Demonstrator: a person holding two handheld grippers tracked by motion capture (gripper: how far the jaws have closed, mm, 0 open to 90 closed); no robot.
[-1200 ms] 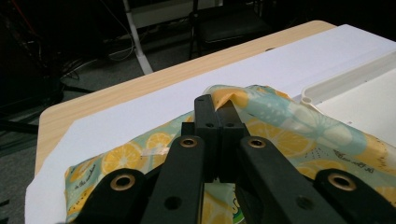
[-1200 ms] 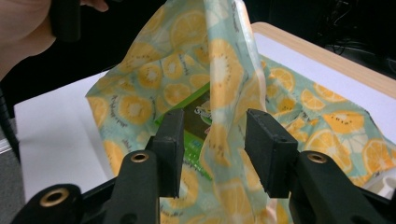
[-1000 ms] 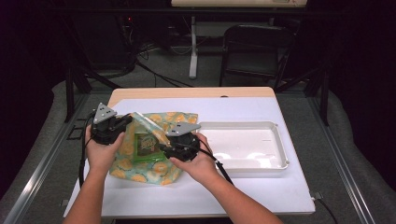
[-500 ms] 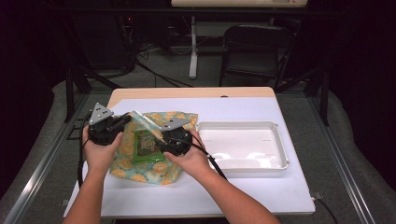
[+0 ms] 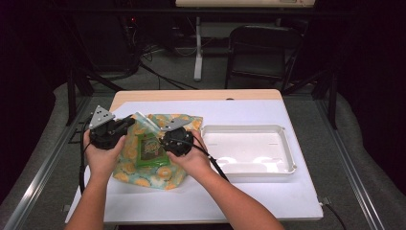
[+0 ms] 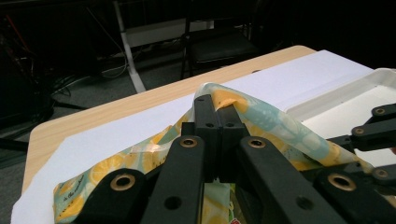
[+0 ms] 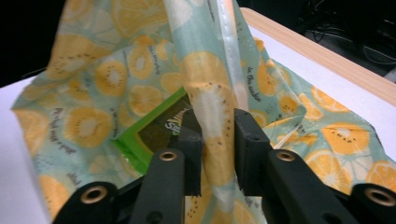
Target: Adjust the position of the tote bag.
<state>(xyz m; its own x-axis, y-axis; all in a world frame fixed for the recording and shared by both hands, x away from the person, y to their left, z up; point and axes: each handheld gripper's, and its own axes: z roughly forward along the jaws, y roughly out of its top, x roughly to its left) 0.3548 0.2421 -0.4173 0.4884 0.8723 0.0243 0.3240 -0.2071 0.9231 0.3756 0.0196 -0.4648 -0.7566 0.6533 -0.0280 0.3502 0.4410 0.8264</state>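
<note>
Right gripper [image 5: 165,139] closing on bag [image 5: 184,122] | one packet [image 5: 148,149] | one tray [image 5: 249,152]

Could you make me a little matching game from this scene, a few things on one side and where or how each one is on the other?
Things:
1. left gripper
2. right gripper
3. green packet
4. white tray

States:
a. lies inside the fruit-print bag
b. jaws shut on the bag's raised edge
c. bare, to the right of the bag
d. jaws have just been closing round a fold of the bag, small gaps left

Pairs: 1-b, 2-d, 3-a, 4-c
</note>
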